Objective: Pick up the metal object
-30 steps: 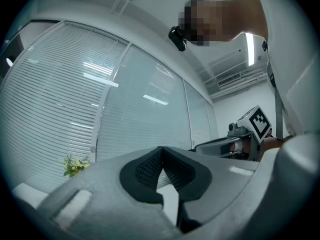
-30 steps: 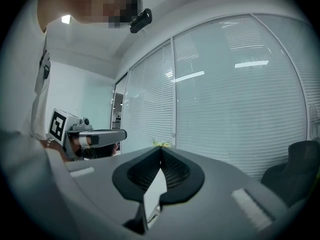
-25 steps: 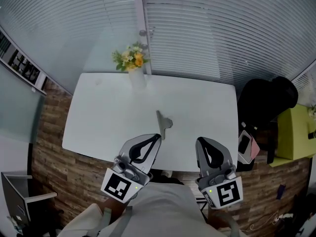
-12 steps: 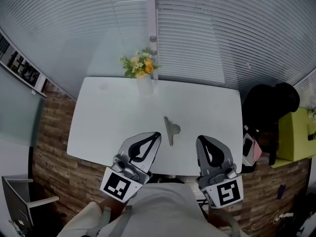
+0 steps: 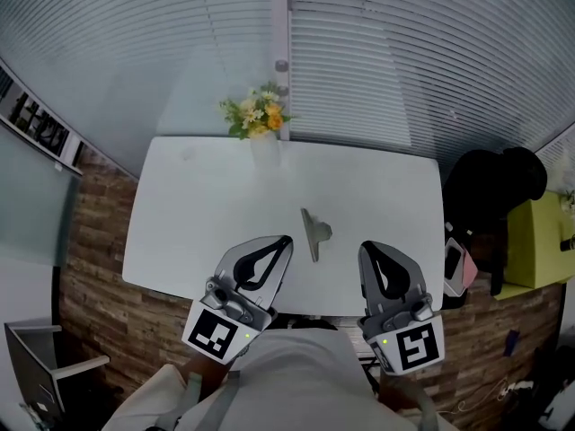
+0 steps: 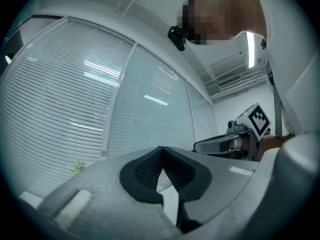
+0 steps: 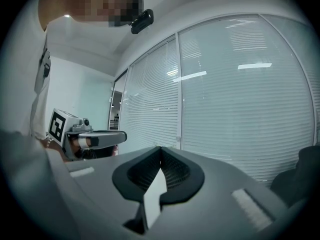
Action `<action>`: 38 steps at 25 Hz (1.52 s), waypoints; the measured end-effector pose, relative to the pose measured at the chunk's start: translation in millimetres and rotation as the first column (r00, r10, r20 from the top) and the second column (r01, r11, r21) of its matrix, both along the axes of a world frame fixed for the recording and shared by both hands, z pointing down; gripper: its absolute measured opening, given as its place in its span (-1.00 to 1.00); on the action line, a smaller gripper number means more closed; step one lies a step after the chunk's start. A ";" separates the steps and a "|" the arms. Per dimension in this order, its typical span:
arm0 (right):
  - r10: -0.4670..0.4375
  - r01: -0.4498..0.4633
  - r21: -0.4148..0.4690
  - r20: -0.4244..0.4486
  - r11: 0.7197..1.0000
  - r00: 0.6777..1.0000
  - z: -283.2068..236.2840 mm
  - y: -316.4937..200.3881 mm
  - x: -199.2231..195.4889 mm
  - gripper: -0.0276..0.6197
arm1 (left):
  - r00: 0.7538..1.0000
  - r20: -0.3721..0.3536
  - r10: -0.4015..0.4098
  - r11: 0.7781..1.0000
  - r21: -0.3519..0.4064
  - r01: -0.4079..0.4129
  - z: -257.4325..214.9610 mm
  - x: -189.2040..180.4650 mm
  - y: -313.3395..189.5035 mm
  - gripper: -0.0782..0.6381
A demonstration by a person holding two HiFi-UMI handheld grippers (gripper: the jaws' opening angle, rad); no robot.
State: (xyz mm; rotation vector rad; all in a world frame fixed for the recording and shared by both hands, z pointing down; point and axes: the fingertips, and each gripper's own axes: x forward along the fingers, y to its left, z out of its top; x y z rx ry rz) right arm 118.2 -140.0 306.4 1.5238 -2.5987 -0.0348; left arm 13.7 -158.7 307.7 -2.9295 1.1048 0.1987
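Note:
The metal object (image 5: 314, 233), a thin grey strip with a rounded tab on one side, lies flat on the white table (image 5: 198, 214) near its front edge. My left gripper (image 5: 287, 240) (image 6: 161, 149) hovers just left of and below the object, jaws shut and empty. My right gripper (image 5: 364, 246) (image 7: 160, 148) sits to the object's right, also shut with nothing held. Neither gripper touches the object. Each gripper view looks level at the window blinds; the object is out of sight there. The left gripper view catches the right gripper (image 6: 235, 141), and the right gripper view shows the left gripper (image 7: 95, 139).
A vase of yellow and white flowers (image 5: 258, 119) stands at the table's far edge, against the window blinds. Right of the table are a black bag or chair (image 5: 499, 196), a pink-edged device (image 5: 456, 263) and a yellow-green piece (image 5: 539, 241). Wood-pattern floor surrounds the table.
In the head view the table and the metal object have slid right and a little down, closer to the gripper tips. Both grippers stay shut, side by side.

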 end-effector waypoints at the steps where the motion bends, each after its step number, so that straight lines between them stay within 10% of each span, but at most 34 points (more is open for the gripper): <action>1: 0.000 0.000 -0.004 -0.002 1.000 1.000 1.5 0.6 -0.2 -0.90 | 1.000 0.002 0.003 1.000 -0.006 -0.003 2.1 0.3 0.7 -0.78; 38: 0.030 -0.041 -0.233 -0.047 0.972 0.998 165.0 -29.4 13.1 -0.74 | 1.000 0.029 -0.012 0.998 -0.061 0.013 33.0 -12.3 6.8 -0.78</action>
